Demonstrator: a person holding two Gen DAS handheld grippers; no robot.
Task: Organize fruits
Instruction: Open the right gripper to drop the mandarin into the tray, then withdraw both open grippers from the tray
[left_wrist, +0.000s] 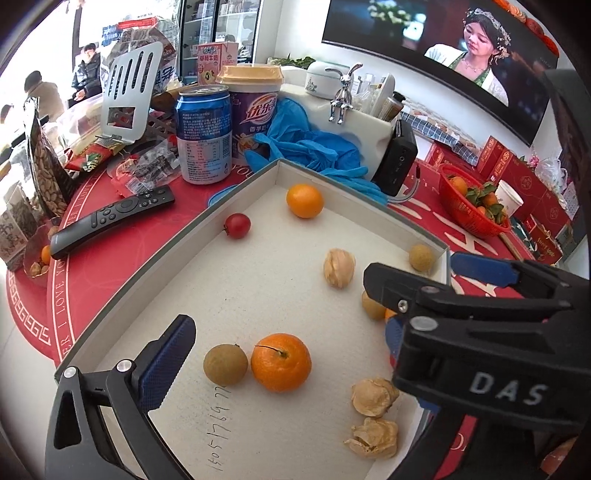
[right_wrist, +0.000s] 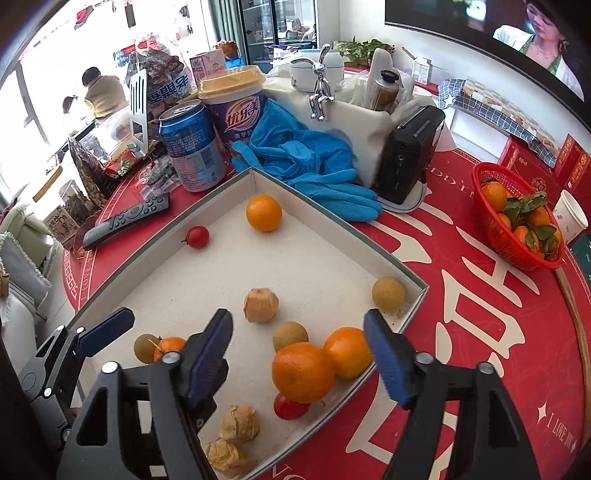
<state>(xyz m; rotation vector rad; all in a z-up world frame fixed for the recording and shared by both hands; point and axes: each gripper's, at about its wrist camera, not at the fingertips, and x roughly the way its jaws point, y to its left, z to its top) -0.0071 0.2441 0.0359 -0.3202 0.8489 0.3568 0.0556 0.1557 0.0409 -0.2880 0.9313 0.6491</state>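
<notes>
A shallow white tray (left_wrist: 354, 208) on the red table holds loose fruit. My left gripper (left_wrist: 288, 326) is open over its near part, with a longan (left_wrist: 225, 363) and a mandarin (left_wrist: 280, 362) lying untouched between the fingers. Two husked physalis (left_wrist: 373, 397) lie to their right. The other gripper's black body hides my left gripper's right finger. My right gripper (right_wrist: 295, 330) is open low over the tray's right corner. A longan (right_wrist: 290, 335) and two mandarins (right_wrist: 303, 371) lie between its fingers, with a cherry tomato (right_wrist: 290, 406) below them. An orange (right_wrist: 263, 213) and another cherry tomato (right_wrist: 197, 237) sit at the far end.
Behind the tray stand a blue can (right_wrist: 192, 147), a purple cup (right_wrist: 236, 107), blue gloves (right_wrist: 310, 162) and a black device (right_wrist: 406, 158). A remote (left_wrist: 110, 218) lies at the left. A red basket (right_wrist: 517, 218) of mandarins and a paper cup (right_wrist: 570, 218) stand at the right.
</notes>
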